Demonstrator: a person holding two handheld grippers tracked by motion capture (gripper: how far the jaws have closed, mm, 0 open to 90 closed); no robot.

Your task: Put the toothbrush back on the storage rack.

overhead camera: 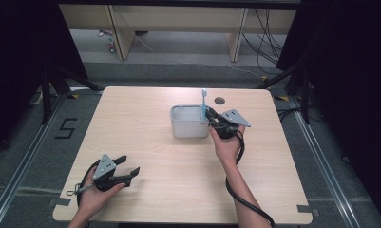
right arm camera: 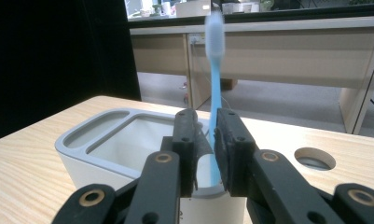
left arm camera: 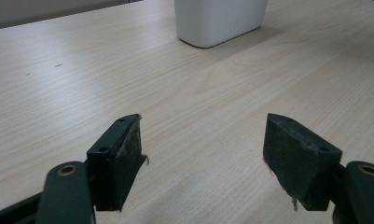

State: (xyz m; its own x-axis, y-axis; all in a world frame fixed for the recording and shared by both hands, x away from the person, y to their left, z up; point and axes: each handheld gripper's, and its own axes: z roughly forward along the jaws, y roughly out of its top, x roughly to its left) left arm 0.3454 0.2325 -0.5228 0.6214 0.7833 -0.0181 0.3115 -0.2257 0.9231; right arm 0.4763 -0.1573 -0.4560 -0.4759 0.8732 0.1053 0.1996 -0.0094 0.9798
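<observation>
- The right gripper (right arm camera: 204,149) had its 2 fingers (right arm camera: 232,140) squeezed on a blue toothbrush (right arm camera: 215,79).
- The toothbrush stood straight up at the right end of a white holder (overhead camera: 189,124).
- The left gripper (left arm camera: 203,154) had its fingers spread wide apart, grasping nothing, low over the wooden surface (overhead camera: 145,123), well apart from the holder.
</observation>
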